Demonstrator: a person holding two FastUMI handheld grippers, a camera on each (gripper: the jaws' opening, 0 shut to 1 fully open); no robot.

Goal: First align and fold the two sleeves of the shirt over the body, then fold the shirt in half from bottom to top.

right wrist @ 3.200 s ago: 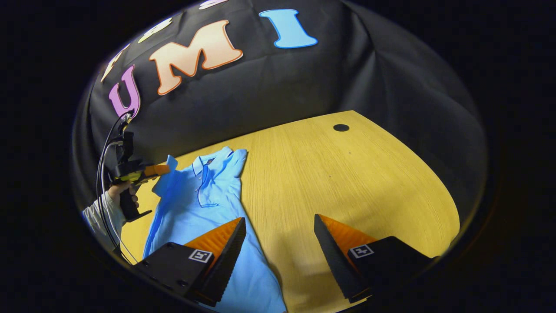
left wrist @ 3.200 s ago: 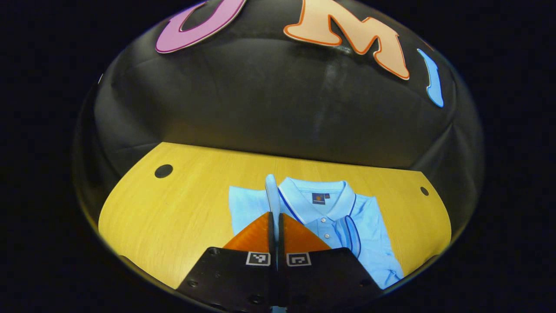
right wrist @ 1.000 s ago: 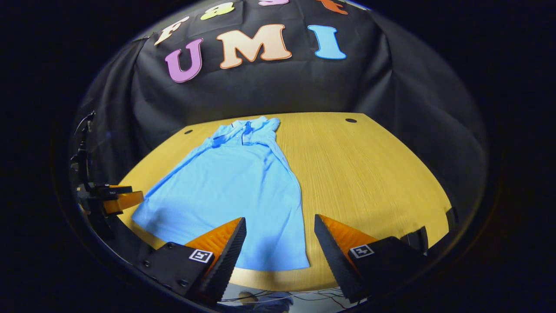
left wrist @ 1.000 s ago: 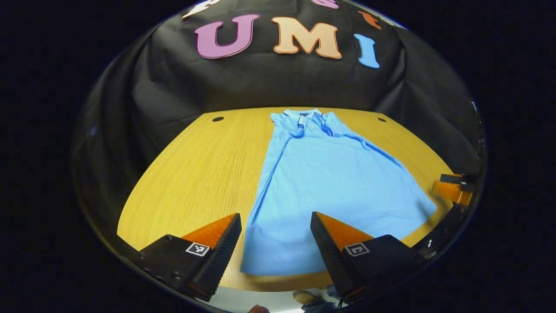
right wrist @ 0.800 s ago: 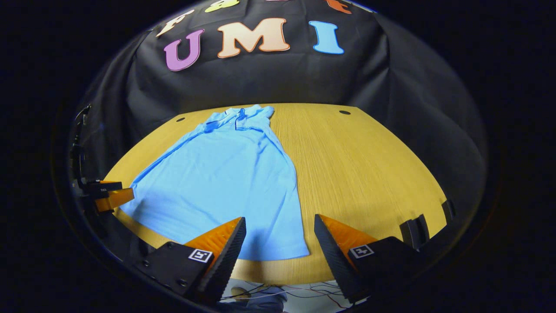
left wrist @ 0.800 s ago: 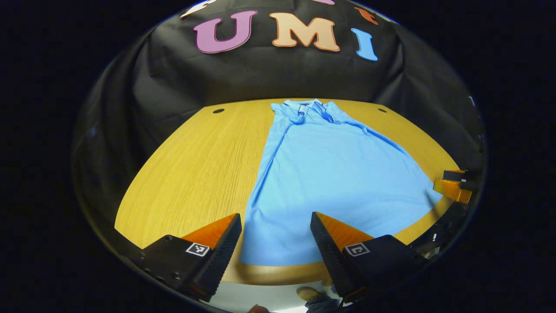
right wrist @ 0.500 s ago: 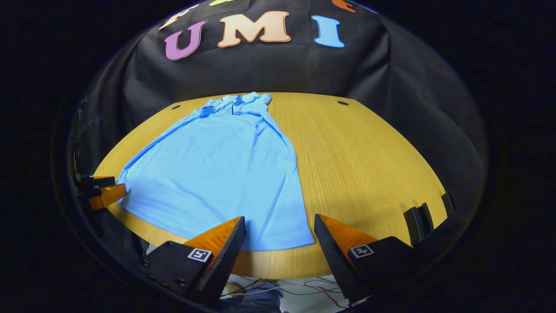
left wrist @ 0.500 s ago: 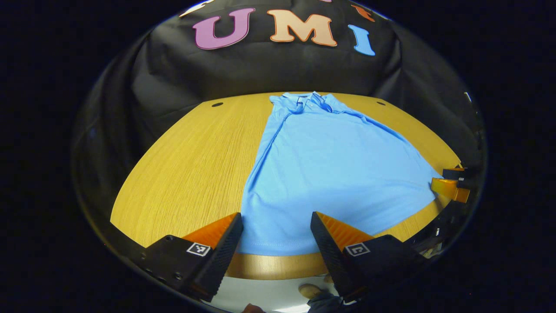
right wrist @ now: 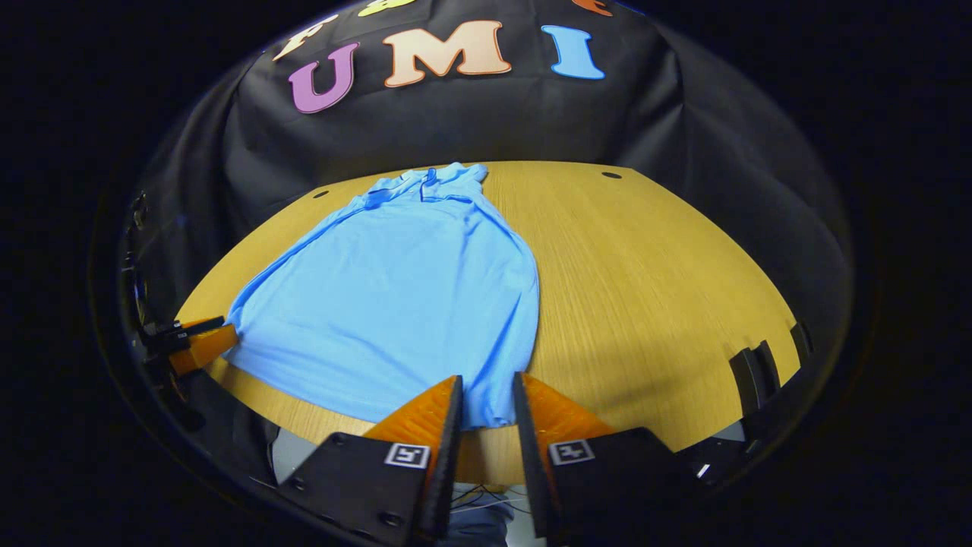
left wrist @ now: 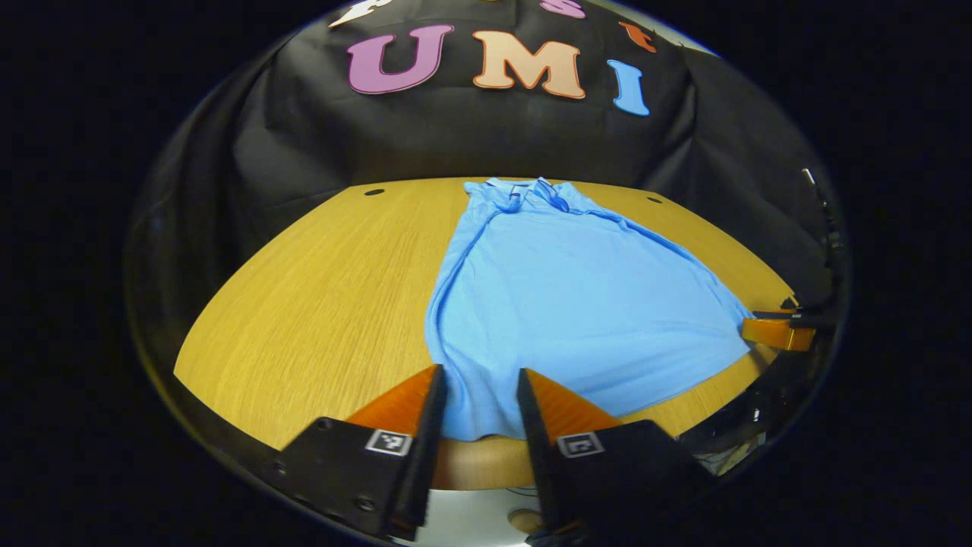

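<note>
One light-blue polo shirt (left wrist: 577, 304) lies sleeves hidden; left gripper (left wrist: 474, 403) and right gripper (right wrist: 486, 410) part-closed around its hem, grip unclear.

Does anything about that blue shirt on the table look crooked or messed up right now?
Nothing looks damaged. The shirt lies flat on the wooden table, collar at the far end. Its near hem bunches slightly where the left gripper and the right gripper each close around a bottom corner.
</note>
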